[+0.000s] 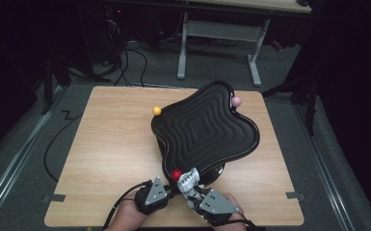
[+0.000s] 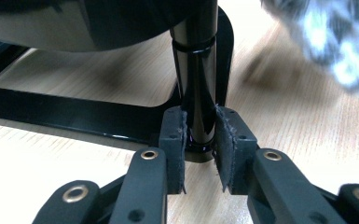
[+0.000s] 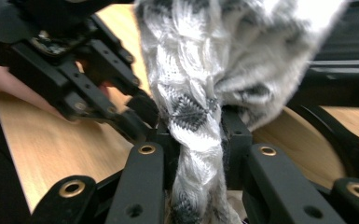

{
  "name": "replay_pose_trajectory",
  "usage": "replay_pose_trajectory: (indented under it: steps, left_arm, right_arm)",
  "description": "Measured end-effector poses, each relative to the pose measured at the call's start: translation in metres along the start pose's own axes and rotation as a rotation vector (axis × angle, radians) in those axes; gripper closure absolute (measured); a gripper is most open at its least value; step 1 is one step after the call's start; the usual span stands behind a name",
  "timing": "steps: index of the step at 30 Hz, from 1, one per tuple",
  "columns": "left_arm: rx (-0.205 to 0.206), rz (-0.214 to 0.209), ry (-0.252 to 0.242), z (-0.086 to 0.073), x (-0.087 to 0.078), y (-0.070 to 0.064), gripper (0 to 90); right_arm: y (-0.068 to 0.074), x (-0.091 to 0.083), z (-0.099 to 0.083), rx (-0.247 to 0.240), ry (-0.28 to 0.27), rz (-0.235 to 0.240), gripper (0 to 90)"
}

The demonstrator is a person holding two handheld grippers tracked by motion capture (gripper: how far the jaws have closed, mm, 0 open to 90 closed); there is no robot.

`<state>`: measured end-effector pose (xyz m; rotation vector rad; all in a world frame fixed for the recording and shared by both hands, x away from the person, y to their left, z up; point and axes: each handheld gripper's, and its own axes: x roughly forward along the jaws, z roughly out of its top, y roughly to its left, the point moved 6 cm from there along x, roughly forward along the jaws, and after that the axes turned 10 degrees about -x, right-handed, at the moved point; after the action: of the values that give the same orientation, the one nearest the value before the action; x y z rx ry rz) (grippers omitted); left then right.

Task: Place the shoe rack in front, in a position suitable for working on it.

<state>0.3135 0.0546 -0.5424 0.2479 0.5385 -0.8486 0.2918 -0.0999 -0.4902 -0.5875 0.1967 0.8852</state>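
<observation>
Wavy-edged glossy black ridged tray (image 1: 207, 127) on its stand sat right of table centre, left gripper (image 2: 199, 154) clamped the smooth black post (image 2: 197, 84) at the tray's 6 o'clock, right gripper (image 3: 199, 158) pinched a knitted grey-white cloth (image 3: 214, 84) beside it.

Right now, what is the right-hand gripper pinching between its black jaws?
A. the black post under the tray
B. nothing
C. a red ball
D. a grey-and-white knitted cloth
D: in the right gripper view the right gripper has its jaws closed on the bunched grey-and-white knitted cloth.
</observation>
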Motion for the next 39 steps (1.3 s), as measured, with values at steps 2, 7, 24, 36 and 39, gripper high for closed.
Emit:
replay_pose_trajectory:
  steps: [2, 7, 24, 36, 39]
  left_arm:
    - [0.001, 0.001, 0.001, 0.000, 0.000, 0.000, 73.8]
    - [0.004, 0.003, 0.002, 0.000, 0.000, 0.000, 73.8]
    - [-0.008, -0.006, -0.019, 0.002, 0.002, -0.003, 70.0]
    - [-0.149, -0.021, -0.053, 0.018, 0.026, -0.014, 60.5]
    - [-0.137, -0.009, -0.047, 0.018, 0.025, -0.013, 73.7]
  right_arm:
    - [-0.005, -0.004, -0.002, 0.013, -0.003, -0.012, 74.6]
    - [-0.032, -0.024, -0.008, 0.073, -0.023, -0.089, 74.2]
    - [-0.100, -0.076, -0.016, 0.241, -0.102, -0.268, 73.5]
    - [-0.101, -0.079, -0.010, 0.227, -0.109, -0.281, 73.7]
    - [-0.106, -0.082, -0.012, 0.240, -0.111, -0.293, 73.6]
